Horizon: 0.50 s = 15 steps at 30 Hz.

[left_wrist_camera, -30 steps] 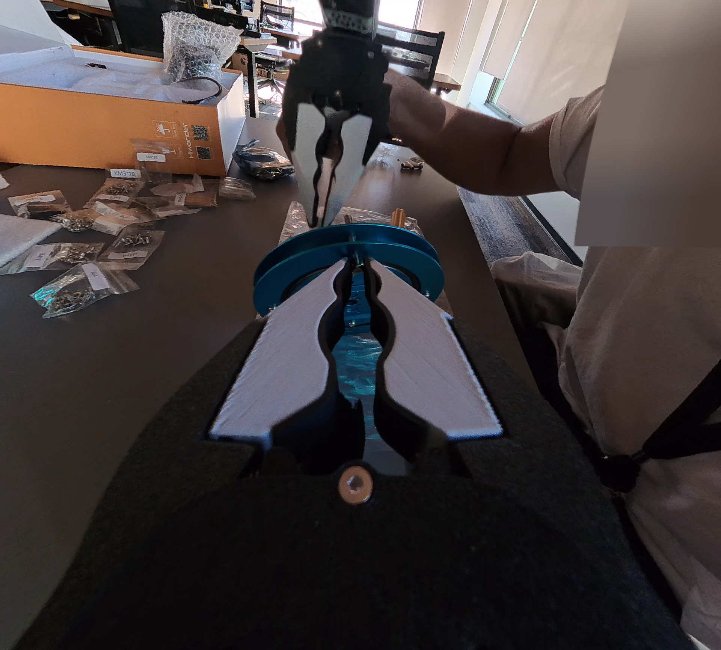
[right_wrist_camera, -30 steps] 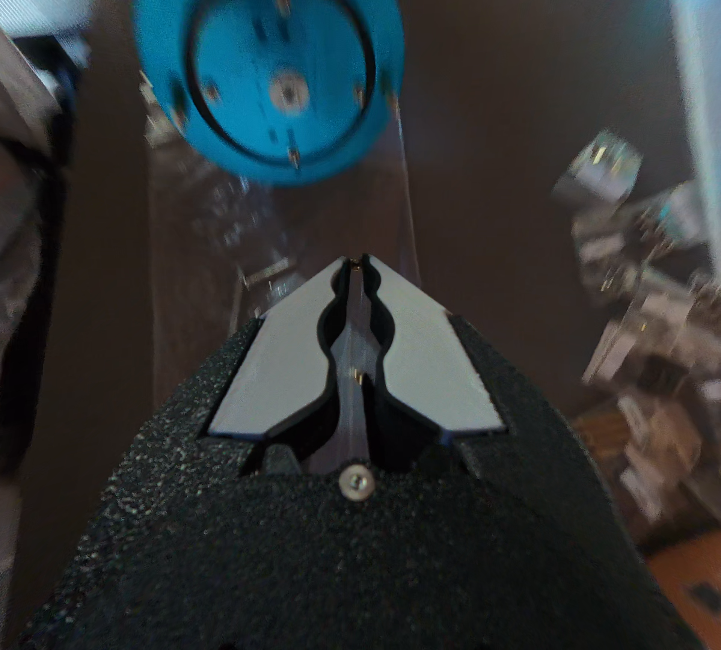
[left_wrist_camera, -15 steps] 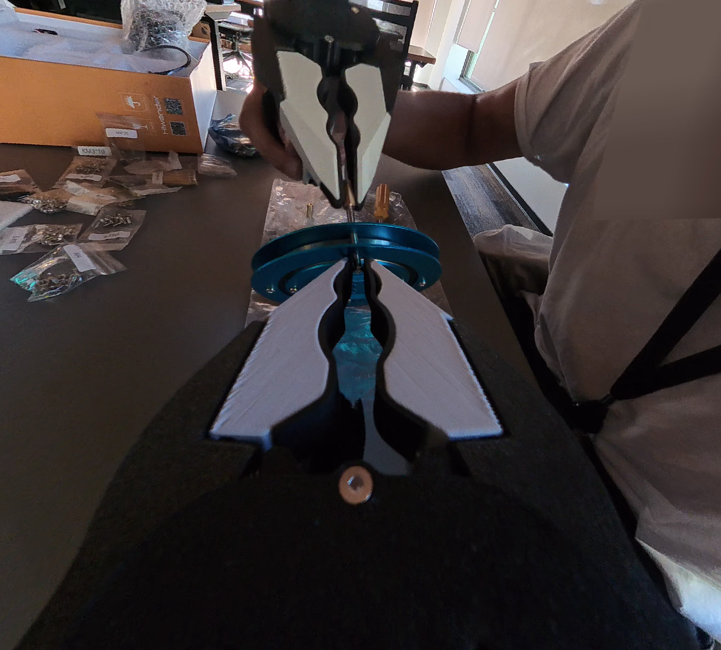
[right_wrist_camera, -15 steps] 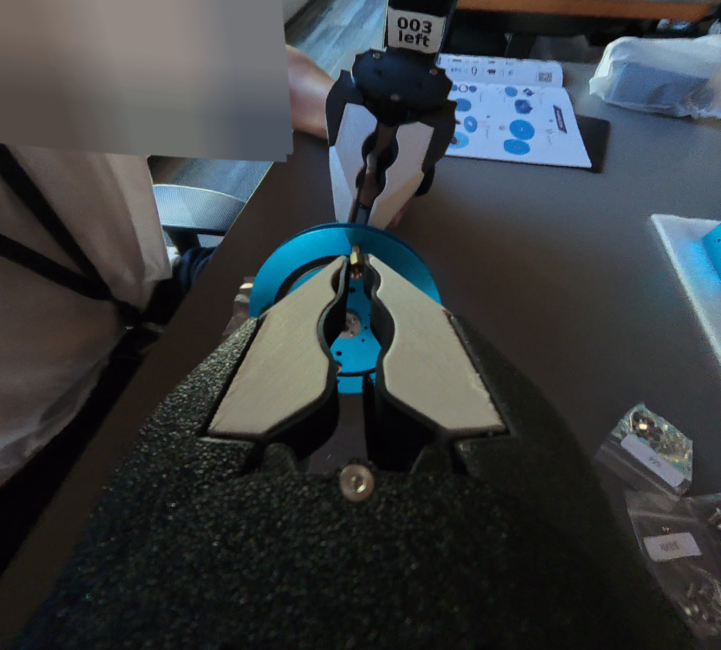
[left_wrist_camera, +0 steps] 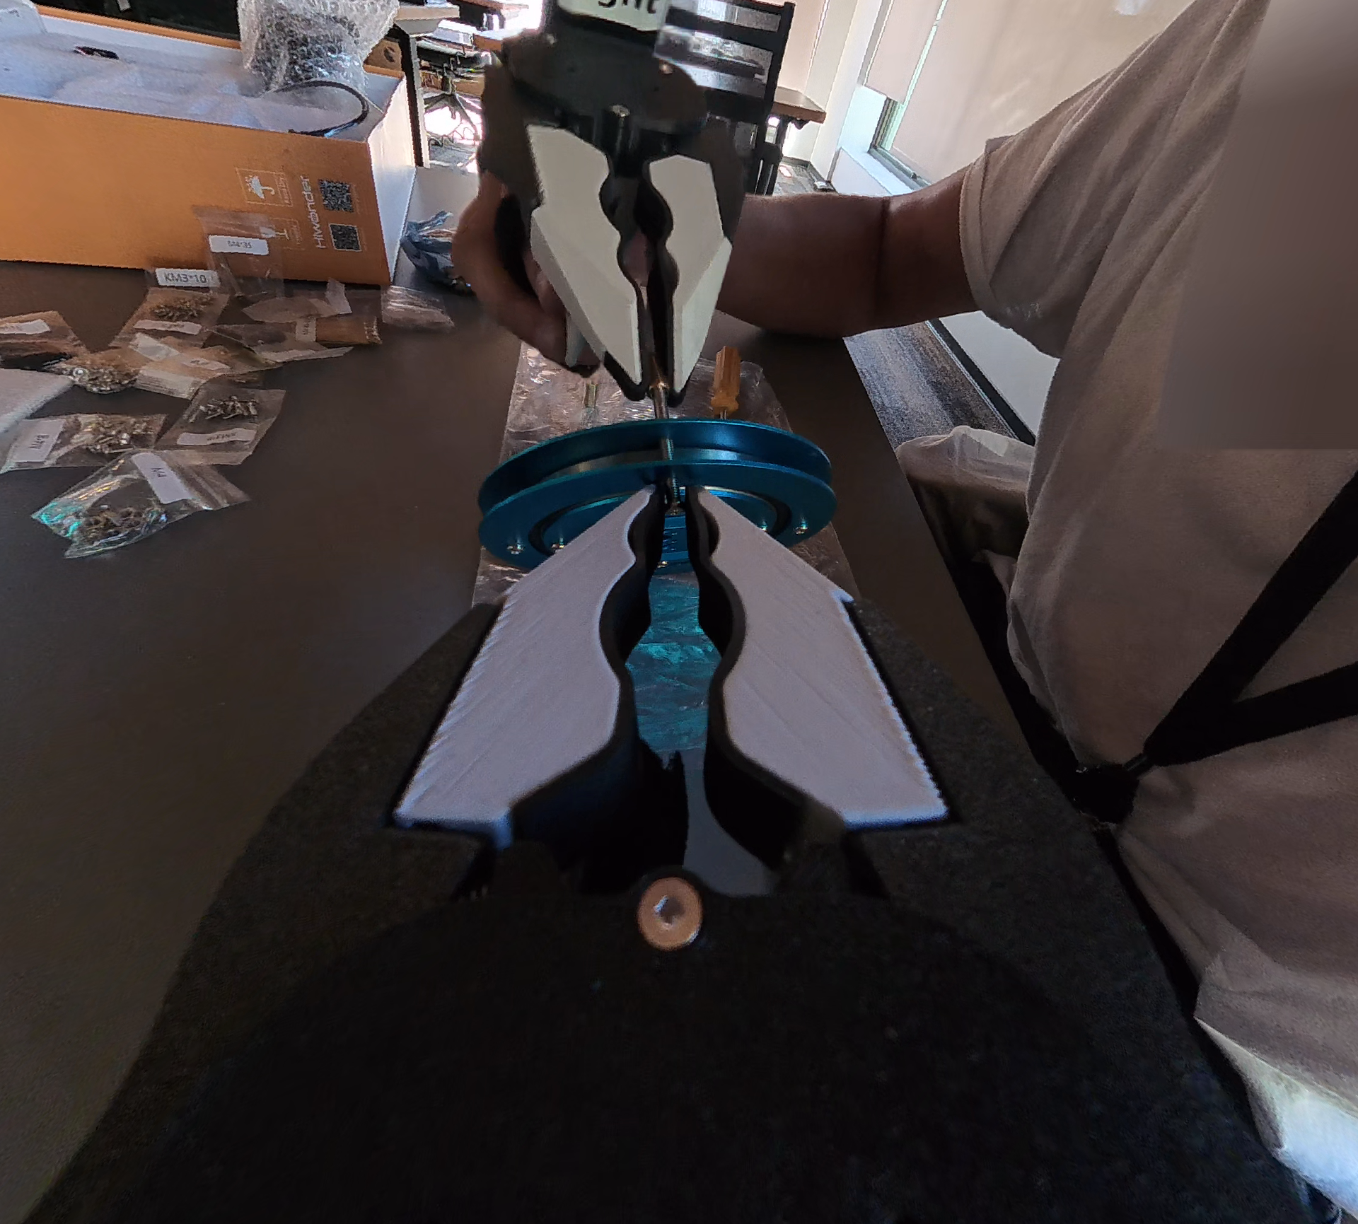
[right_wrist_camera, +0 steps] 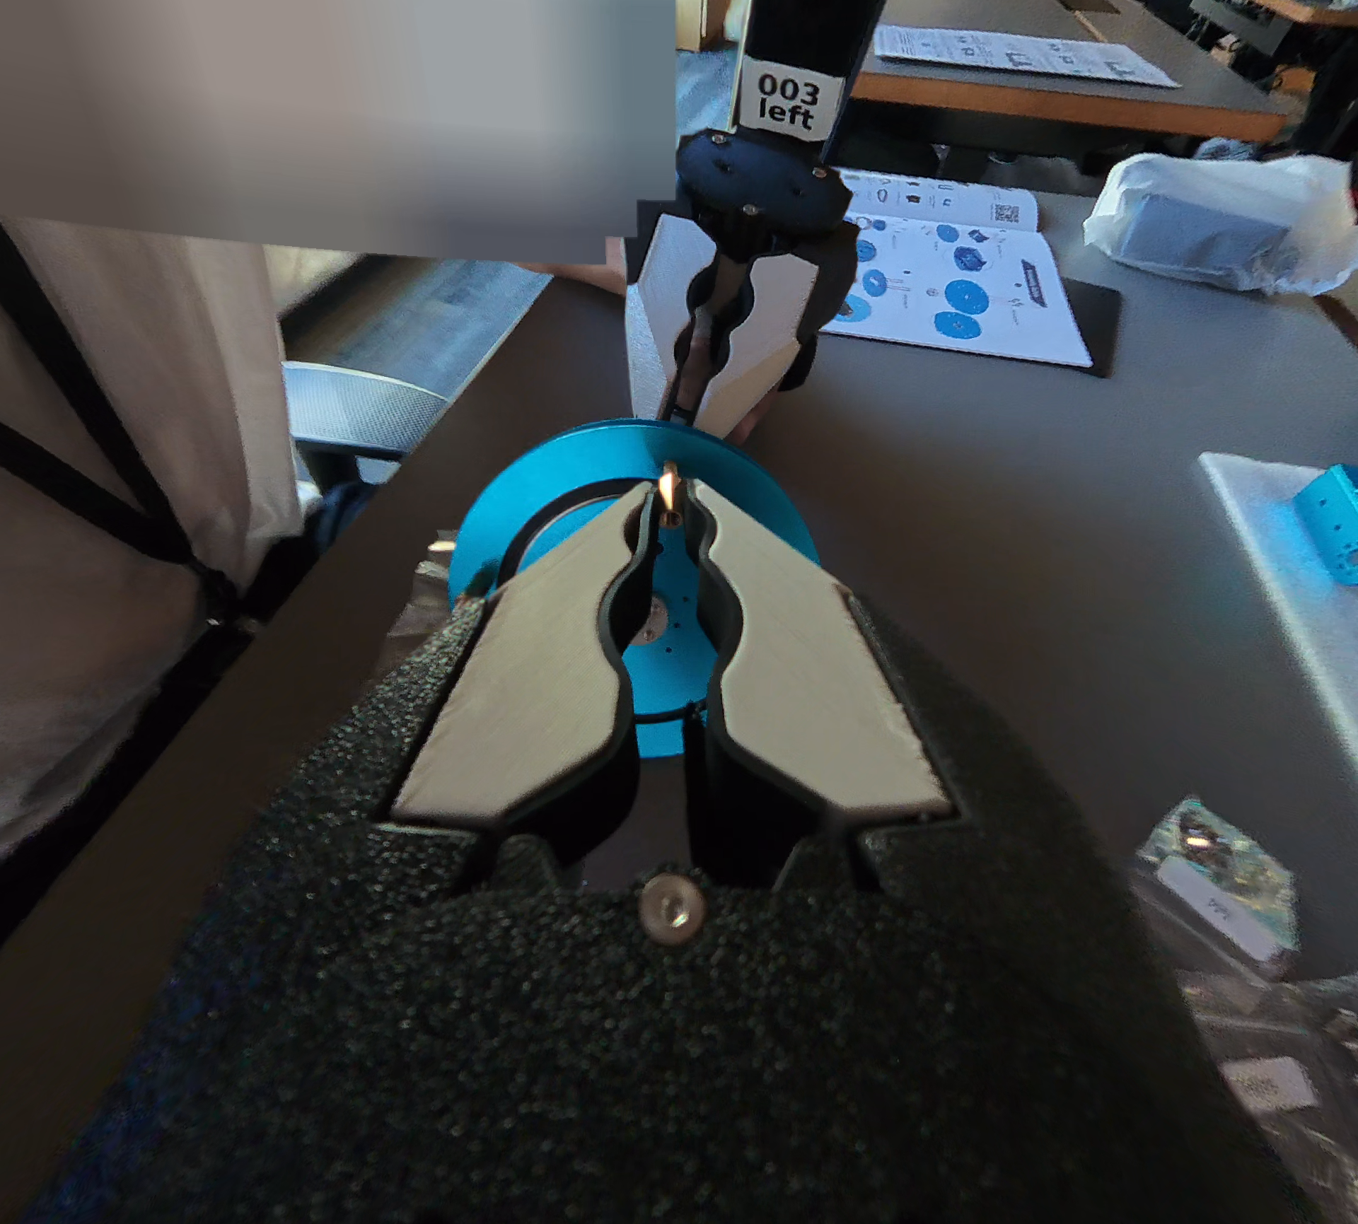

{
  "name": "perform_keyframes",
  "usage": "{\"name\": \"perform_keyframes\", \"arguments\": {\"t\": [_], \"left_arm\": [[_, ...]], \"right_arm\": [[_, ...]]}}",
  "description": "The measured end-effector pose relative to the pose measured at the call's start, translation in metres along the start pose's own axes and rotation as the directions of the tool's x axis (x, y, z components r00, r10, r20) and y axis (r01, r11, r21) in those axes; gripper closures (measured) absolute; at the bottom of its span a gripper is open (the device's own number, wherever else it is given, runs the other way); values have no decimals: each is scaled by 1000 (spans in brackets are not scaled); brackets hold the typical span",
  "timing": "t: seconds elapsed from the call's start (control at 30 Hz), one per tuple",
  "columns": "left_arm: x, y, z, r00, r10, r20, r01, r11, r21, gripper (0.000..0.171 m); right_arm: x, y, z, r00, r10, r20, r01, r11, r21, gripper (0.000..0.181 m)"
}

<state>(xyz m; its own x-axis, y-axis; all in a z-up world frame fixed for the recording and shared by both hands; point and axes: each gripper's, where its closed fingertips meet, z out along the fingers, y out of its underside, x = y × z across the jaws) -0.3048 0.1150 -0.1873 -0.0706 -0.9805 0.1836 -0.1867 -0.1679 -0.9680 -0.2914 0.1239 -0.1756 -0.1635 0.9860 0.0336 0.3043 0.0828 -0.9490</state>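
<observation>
A blue two-layer metal disc (left_wrist_camera: 735,454) lies on a clear plastic bag (left_wrist_camera: 558,403) on the dark table. My left gripper (left_wrist_camera: 673,497) is shut on the disc's near rim; it also shows at the far rim in the right wrist view (right_wrist_camera: 680,414). My right gripper (right_wrist_camera: 670,492) is shut on a small brass standoff (right_wrist_camera: 669,483) and holds it upright against the top of the disc (right_wrist_camera: 514,513). In the left wrist view the right gripper (left_wrist_camera: 656,386) points down, with the standoff (left_wrist_camera: 663,414) reaching the disc just beyond my left fingertips.
An orange box (left_wrist_camera: 184,197), bubble wrap (left_wrist_camera: 309,13) and several small hardware bags (left_wrist_camera: 139,425) lie to the left. Another brass standoff (left_wrist_camera: 726,373) lies behind the disc. An open booklet (right_wrist_camera: 955,285), a white wrapped parcel (right_wrist_camera: 1212,234) and a blue bracket (right_wrist_camera: 1330,527) show in the right wrist view. The person's torso (left_wrist_camera: 1176,527) sits at the table's edge. Less than 4 cm separates the two grippers' tips.
The right gripper swung from looking straight down at the disc to a low angle over it and brought the brass standoff down onto the disc. The left gripper kept its hold.
</observation>
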Motion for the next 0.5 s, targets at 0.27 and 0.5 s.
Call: {"name": "perform_keyframes", "arguments": {"t": [0.27, 0.5], "left_arm": [[-1, 0, 0, 999, -36, -4, 36, 999, -9, 167], [1, -1, 1, 996, -88, -8, 88, 996, -13, 167]], "right_arm": [[3, 1, 0, 898, -431, -89, 390, 873, -293, 177], [5, 1, -2, 712, -702, -7, 575, 589, -568, 176]]}}
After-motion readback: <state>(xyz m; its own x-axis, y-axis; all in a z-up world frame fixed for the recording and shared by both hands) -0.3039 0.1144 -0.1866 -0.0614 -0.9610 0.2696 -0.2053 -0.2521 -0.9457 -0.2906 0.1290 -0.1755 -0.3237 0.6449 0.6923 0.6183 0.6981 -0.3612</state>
